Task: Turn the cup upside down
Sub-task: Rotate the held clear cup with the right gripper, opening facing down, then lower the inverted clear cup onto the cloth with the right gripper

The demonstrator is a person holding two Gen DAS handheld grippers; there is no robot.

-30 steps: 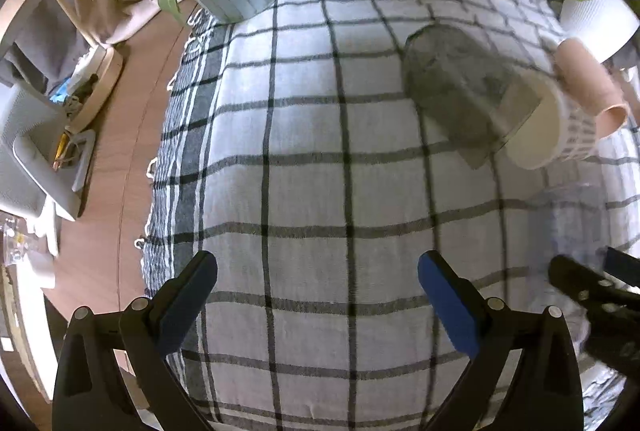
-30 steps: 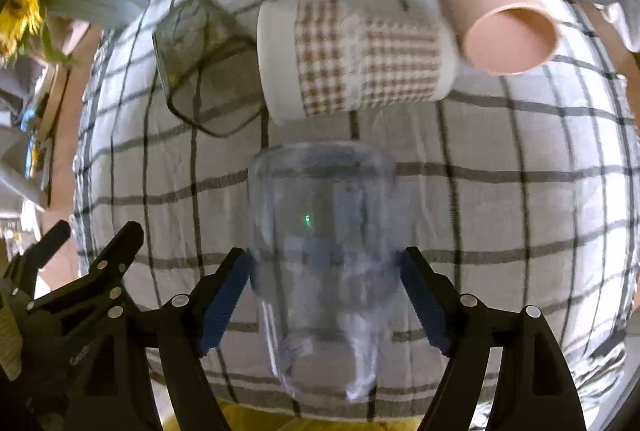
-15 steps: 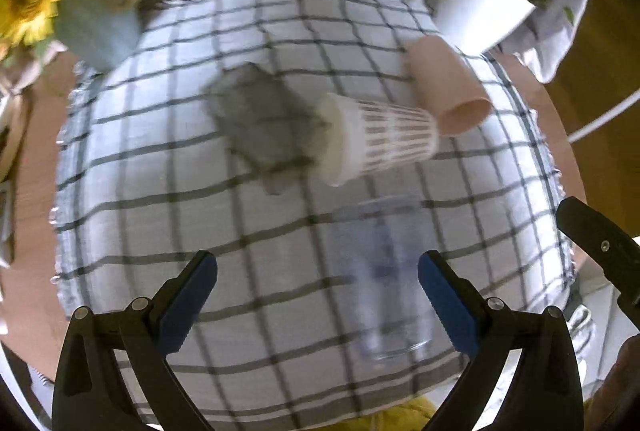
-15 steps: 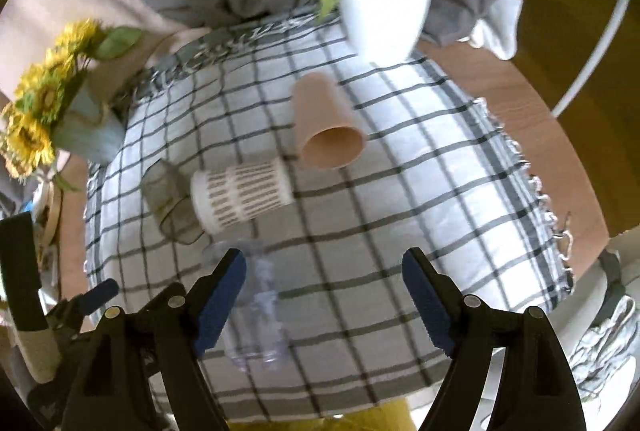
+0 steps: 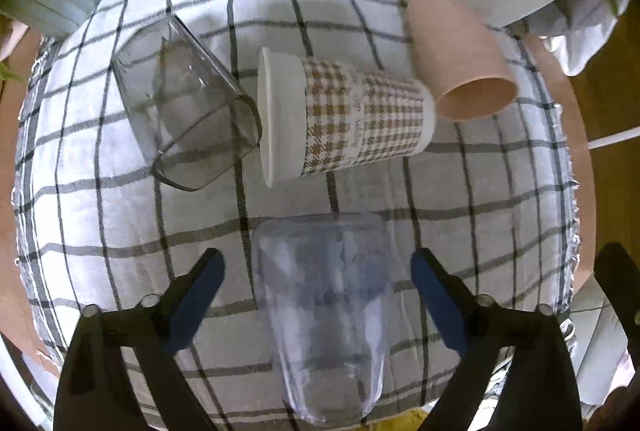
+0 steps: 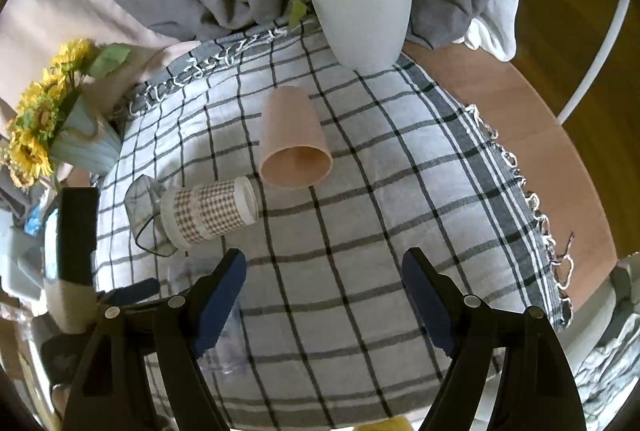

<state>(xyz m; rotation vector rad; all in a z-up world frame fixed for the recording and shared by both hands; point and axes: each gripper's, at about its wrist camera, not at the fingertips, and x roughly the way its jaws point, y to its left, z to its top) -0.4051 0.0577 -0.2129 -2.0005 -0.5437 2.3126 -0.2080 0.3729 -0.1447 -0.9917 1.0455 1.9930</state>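
A clear plastic cup (image 5: pixel 326 307) lies on its side on the checked cloth, between the fingers of my open left gripper (image 5: pixel 318 289); the fingers stand apart from it. Beyond it lie a houndstooth paper cup (image 5: pixel 344 117), a smoky grey tumbler (image 5: pixel 182 111) and a pink cup (image 5: pixel 456 55), all on their sides. My right gripper (image 6: pixel 324 295) is open and empty, raised back over the cloth. From there the pink cup (image 6: pixel 294 139) and the houndstooth cup (image 6: pixel 210 209) show ahead, and the clear cup (image 6: pixel 232 335) is mostly hidden behind the left finger.
A white pot with a green plant (image 6: pixel 362 19) stands at the table's far edge. A pale blue vase of sunflowers (image 6: pixel 80 139) stands at the far left. The checked cloth (image 6: pixel 400 191) covers a round wooden table (image 6: pixel 560 151). Grey fabric hangs behind.
My right gripper let go of the clear cup and drew back and up. My left gripper swung right and came down around the clear cup.
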